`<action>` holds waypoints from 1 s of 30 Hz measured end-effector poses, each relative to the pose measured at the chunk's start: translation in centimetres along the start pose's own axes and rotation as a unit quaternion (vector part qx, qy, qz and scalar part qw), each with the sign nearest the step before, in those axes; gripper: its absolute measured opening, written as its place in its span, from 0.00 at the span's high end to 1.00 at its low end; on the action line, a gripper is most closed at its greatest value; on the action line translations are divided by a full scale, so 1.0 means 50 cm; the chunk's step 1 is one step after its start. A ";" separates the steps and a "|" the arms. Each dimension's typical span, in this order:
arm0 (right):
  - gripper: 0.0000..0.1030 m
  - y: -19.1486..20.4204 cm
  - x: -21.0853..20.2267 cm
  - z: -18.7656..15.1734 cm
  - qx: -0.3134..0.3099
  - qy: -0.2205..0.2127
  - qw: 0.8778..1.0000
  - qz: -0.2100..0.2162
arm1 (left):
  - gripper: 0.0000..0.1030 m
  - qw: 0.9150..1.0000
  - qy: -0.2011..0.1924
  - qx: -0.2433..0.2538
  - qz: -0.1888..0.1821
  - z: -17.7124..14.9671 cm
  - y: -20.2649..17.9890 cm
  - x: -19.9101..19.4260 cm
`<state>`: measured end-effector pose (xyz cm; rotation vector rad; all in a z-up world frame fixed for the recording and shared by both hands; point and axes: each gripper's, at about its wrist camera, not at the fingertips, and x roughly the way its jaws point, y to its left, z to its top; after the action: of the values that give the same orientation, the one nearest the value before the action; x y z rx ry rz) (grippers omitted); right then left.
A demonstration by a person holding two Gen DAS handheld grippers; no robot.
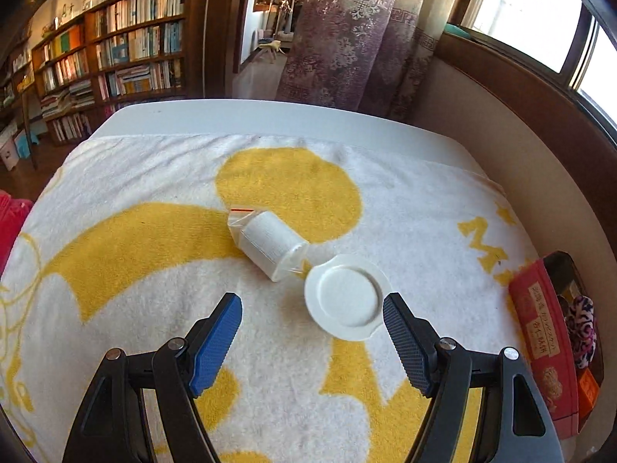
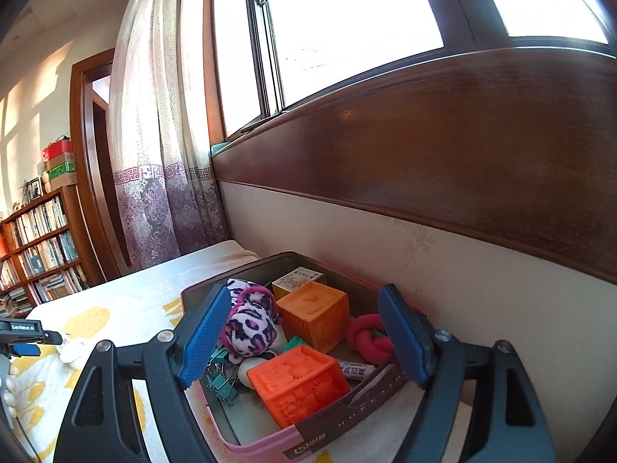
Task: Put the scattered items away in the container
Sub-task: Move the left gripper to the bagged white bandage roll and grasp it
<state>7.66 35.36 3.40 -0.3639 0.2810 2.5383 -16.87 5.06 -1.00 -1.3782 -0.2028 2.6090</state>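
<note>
A white roll in a clear plastic bag [image 1: 270, 245] lies on its side on the yellow-and-white towel [image 1: 135, 239]. A round white lid [image 1: 347, 295] lies flat just to its right. My left gripper [image 1: 312, 301] is open and hovers just short of the lid, holding nothing. The red container box [image 1: 540, 316] sits at the towel's right edge. In the right wrist view my right gripper [image 2: 306, 297] is open over the box [image 2: 262, 440], nothing pressed between its pads. Inside lie two orange cubes [image 2: 300, 382], a leopard-print scrunchie [image 2: 250, 320], a red knot [image 2: 366, 337] and teal binder clips [image 2: 221, 380].
A wall with a dark wood sill [image 2: 424, 146] runs close behind the box. A curtain [image 1: 347, 38] hangs past the table's far edge, and bookshelves [image 1: 115, 58] stand further back. Part of the left gripper [image 2: 23, 332] shows at the left edge of the right wrist view.
</note>
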 end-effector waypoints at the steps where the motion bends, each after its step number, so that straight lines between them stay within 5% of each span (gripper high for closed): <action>1: 0.21 0.003 0.001 -0.001 -0.005 0.001 1.000 -0.001 | 0.25 1.000 0.001 -0.001 0.004 0.006 0.007 0.008; 12: 0.21 0.009 0.009 -0.004 -0.013 0.014 1.000 -0.003 | 0.25 0.998 0.044 -0.045 0.011 0.063 0.044 0.096; 20: 0.21 0.015 0.010 -0.005 -0.020 0.016 1.000 -0.004 | 0.26 0.998 0.038 -0.049 0.023 0.070 0.047 0.133; 24: 0.21 0.015 0.010 -0.005 -0.019 0.016 1.000 -0.004 | 0.49 0.998 0.025 -0.030 0.043 0.064 0.046 0.129; 30: 0.21 0.015 0.010 -0.006 -0.020 0.016 1.000 -0.006 | 0.49 0.999 0.011 -0.034 0.034 0.052 0.060 0.095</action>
<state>6.90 34.91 3.06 -0.4198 0.2391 2.5323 -21.93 3.13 -4.00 -1.4615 -0.2469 2.6639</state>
